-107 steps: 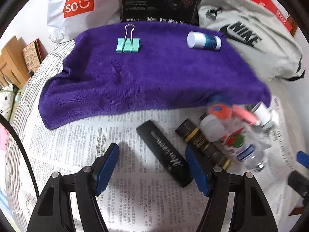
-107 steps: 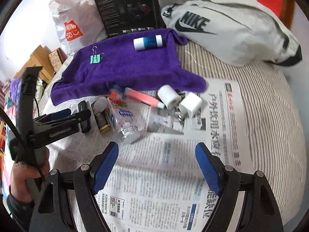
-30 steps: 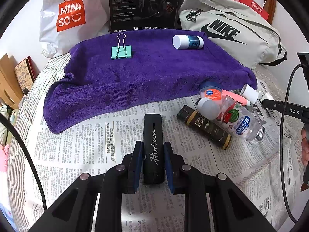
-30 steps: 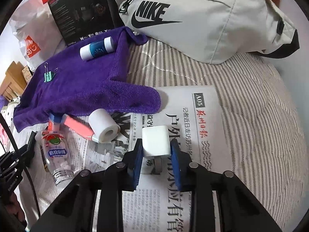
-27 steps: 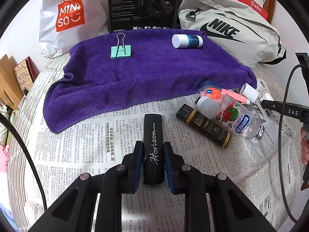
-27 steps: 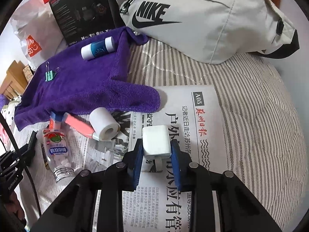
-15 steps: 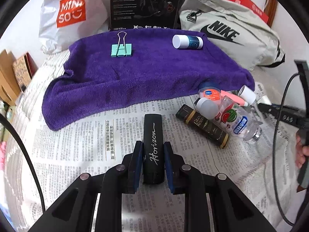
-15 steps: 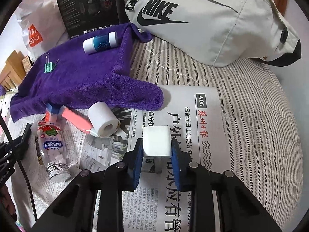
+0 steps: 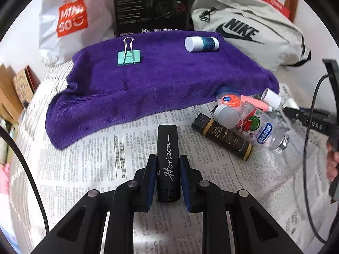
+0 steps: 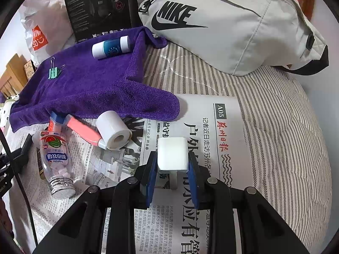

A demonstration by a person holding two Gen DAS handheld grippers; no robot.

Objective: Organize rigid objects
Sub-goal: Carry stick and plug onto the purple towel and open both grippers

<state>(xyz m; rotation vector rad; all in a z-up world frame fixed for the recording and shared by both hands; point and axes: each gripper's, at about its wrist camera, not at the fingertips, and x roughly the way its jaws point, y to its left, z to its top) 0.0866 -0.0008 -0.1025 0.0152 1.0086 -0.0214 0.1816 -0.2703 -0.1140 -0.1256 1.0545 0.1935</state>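
My left gripper (image 9: 167,165) is shut on a black "Horizon" case (image 9: 167,148), held above the newspaper. My right gripper (image 10: 172,165) is shut on a white charger block (image 10: 172,156), its prongs pointing down over the newspaper. A purple towel (image 9: 148,80) (image 10: 91,84) lies beyond, with a teal binder clip (image 9: 128,57) (image 10: 54,72) and a white-and-blue tube (image 9: 201,44) (image 10: 110,47) on it. In front of the towel lie a clear candy bottle (image 9: 260,131) (image 10: 55,158), a dark brown tube (image 9: 224,136), a pink-handled lint roller (image 10: 110,130) and a small blue-capped jar (image 9: 228,99).
A grey Nike bag (image 10: 228,25) (image 9: 250,31), a black headset box (image 10: 97,8) and a white Miniso bag (image 9: 72,21) stand behind the towel. Newspaper (image 10: 214,127) covers a striped bedsheet (image 10: 286,116). The other gripper's cable and body (image 9: 313,122) show at the left view's right edge.
Both grippers went from open to shut on their objects since the oldest frames. In the last second both have lifted and moved slightly toward the towel with their loads.
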